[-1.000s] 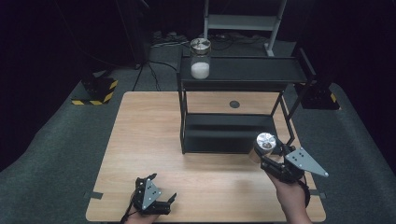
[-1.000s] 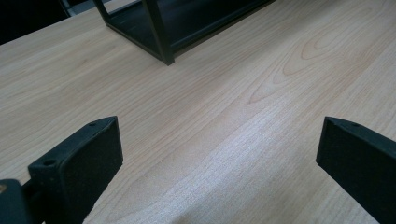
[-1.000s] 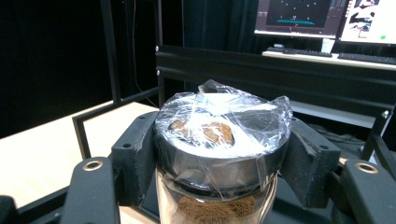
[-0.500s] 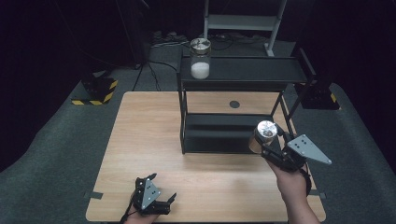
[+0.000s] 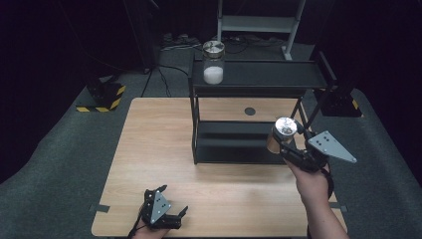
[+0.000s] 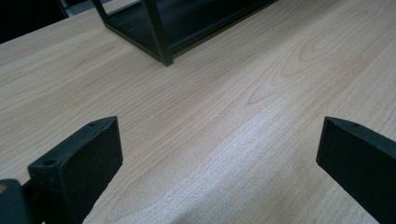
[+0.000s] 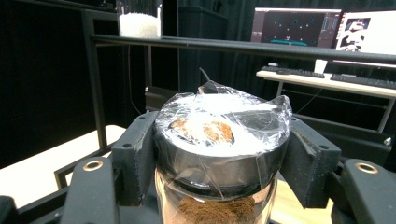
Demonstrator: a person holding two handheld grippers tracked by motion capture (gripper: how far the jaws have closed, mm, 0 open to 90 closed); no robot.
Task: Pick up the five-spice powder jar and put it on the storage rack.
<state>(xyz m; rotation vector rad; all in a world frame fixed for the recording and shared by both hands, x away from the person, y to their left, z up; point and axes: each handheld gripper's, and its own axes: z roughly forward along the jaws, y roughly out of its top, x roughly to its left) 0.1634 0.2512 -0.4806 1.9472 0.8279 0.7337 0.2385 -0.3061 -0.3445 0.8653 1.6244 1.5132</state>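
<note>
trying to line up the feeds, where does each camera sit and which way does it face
High view: above the person's side, facing forward and down on the table; forearms and both grippers show.
Left gripper view: low over the table, facing the black shelf rack; open jaws.
Right gripper view: looks along jaws clamping the brown-powder jar.
All three share the rack; high and right also share the white-powder jar.

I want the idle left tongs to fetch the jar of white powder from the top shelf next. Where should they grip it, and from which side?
Probably grip the jar of white powder around its glass body, just below the lid, coming level from the table side. It stands upright at the front left of the rack's top shelf, so that side is unobstructed, and its round wall suits the open left tongs.
</note>
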